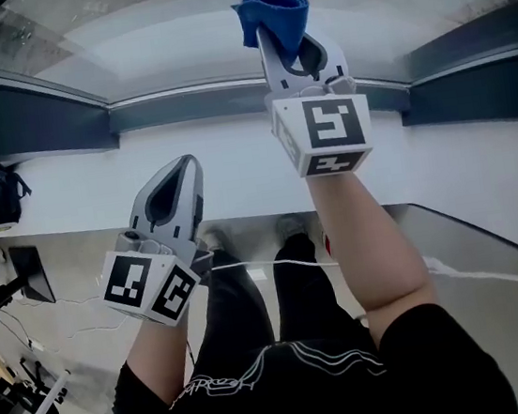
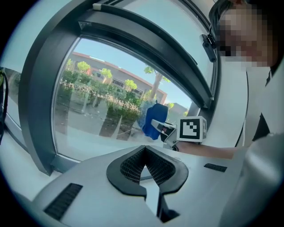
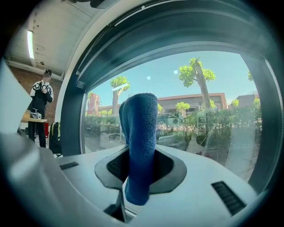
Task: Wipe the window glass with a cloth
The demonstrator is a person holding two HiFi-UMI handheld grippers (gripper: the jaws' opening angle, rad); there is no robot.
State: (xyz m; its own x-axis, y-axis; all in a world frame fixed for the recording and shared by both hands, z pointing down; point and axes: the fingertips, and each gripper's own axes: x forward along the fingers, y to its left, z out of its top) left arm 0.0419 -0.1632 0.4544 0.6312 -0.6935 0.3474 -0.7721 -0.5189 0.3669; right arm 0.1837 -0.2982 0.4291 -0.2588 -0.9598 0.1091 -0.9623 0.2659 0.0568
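Cloth (image 3: 140,133) stands lengthwise between the clenched fingers of my right gripper (image 1: 282,49), free end up at the window glass (image 1: 170,33); left gripper (image 1: 184,168), closed on nothing, sits lower, farther back.

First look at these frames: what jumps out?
The blue cloth stands out, pinched upright in the right gripper and raised to the window glass at top centre. The left gripper hangs lower over the white sill, fingers together, holding nothing.
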